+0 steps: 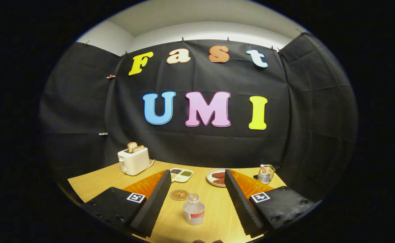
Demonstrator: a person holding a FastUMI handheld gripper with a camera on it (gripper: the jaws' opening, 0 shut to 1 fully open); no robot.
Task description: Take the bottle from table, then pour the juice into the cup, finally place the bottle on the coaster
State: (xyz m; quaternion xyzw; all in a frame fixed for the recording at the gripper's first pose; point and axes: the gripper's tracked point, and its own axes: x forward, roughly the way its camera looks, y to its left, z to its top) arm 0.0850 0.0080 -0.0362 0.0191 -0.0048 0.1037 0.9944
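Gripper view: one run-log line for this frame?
phase: pre-grasp | hand-held gripper: open, fingers either side of bottle, no contact | bottle: upright on table | coaster: bare, just beyond bottle

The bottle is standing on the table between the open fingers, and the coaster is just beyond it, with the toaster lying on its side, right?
Not quite: in the gripper view the toaster stands upright with toast in it. The rest holds: bottle between the open tool's fingers, coaster just beyond.

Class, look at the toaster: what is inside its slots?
Two slices of toast stick up from the toaster. Their lower parts are hidden inside it. The open gripper is far off, with the bottle between its fingers.
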